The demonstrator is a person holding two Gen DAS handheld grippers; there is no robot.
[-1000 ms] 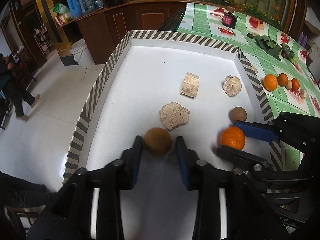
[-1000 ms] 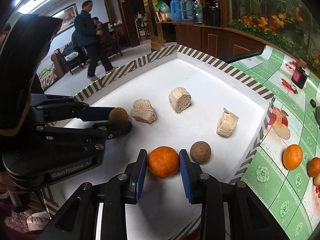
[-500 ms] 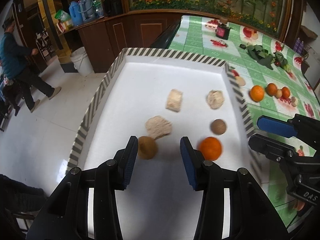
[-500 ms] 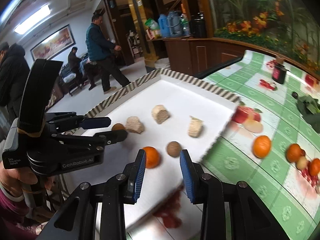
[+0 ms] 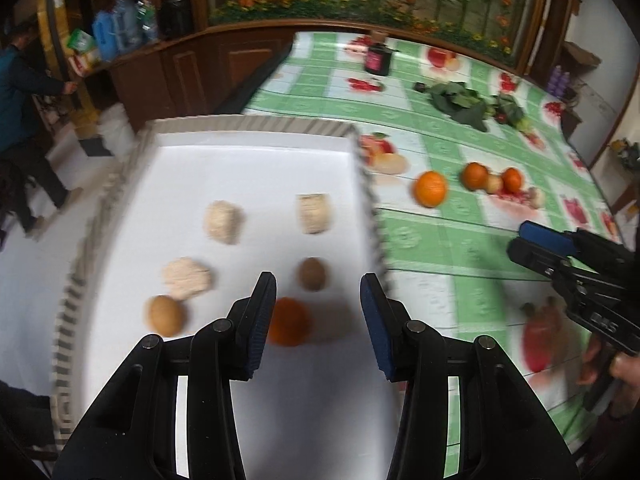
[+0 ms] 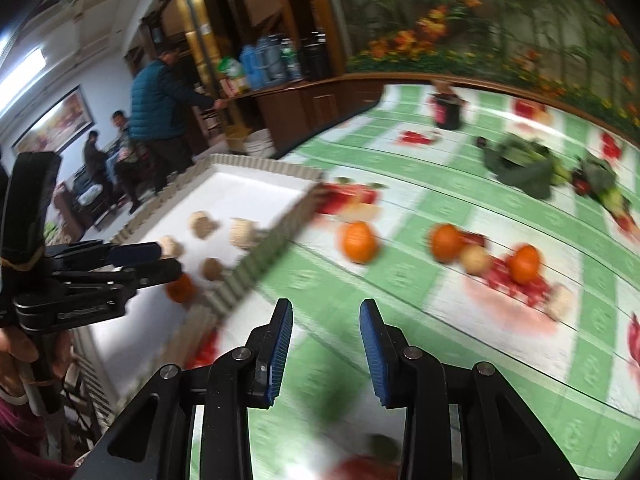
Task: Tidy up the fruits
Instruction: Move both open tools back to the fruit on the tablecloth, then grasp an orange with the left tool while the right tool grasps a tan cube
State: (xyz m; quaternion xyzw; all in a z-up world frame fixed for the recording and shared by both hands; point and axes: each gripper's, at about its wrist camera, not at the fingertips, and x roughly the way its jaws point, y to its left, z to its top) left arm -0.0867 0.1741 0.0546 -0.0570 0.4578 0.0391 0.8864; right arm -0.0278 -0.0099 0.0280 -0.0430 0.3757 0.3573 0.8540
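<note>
Right wrist view: right claw (image 6: 325,344) released, empty; nearest loose round orange fruit (image 6: 359,242) lies straight ahead, far on green-checked bench (image 6: 420,320).

On my feed: white tray (image 5: 256,168) with grey-and-white striped rim, orange fruit (image 5: 289,321) and brown balls (image 5: 165,315) inside, green-and-white checked tablecloth (image 6: 400,292) printed with red fruit, blue gripper pads (image 6: 280,354).

1. Between the left gripper's (image 5: 318,312) spread fingers lies bare tray (image 5: 256,160) floor; an orange (image 5: 289,321) touches its left finger.
2. The right gripper (image 6: 326,334) faces bare tablecloth (image 6: 400,292); fruit lies well ahead.
3. The tray rim stands left of it.
</note>
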